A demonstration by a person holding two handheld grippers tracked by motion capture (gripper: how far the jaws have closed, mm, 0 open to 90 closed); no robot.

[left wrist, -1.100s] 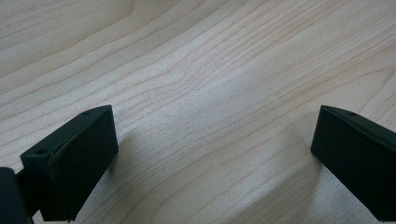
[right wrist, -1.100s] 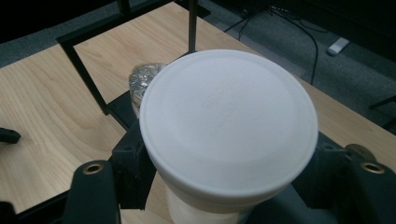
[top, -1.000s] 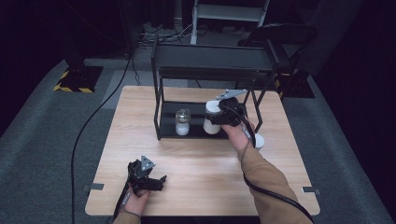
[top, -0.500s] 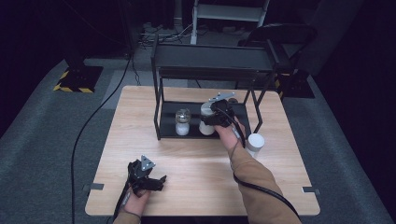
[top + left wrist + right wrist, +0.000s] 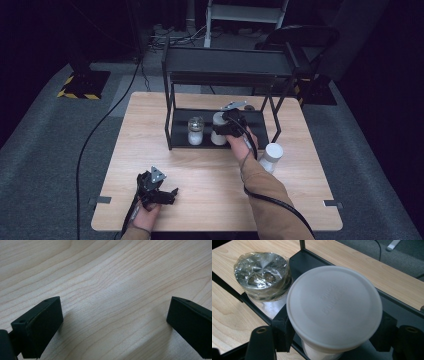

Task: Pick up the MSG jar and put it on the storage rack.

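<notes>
High view: the wooden table (image 5: 210, 200) carried a black two-level rack (image 5: 220, 67) at its far half. The right gripper (image 5: 226, 125) reached over the rack's lower shelf, holding a white lidded tub (image 5: 218, 120) beside a foil-topped jar (image 5: 195, 131) standing on that shelf. A second white tub (image 5: 272, 156) stood on the table just right of the forearm, outside the rack. The left gripper (image 5: 159, 192) lay near the table's front edge, well apart from everything; probably parked there to leave the middle free.

Left gripper view: jaws spread wide with nothing between them, only bare wood grain below.

Right gripper view: both jaws pinched the white tub (image 5: 334, 306) below its lid rim, one pad on each side, lid level. That grip keeps the tub upright. The jar (image 5: 262, 276) sat just beside it, near touching; contact could not be told. The shelf's front rail ran close under the jaws.

Judgement: room is tight toward the jar and under the upper shelf; open room lies toward the front and to the right along the shelf.
</notes>
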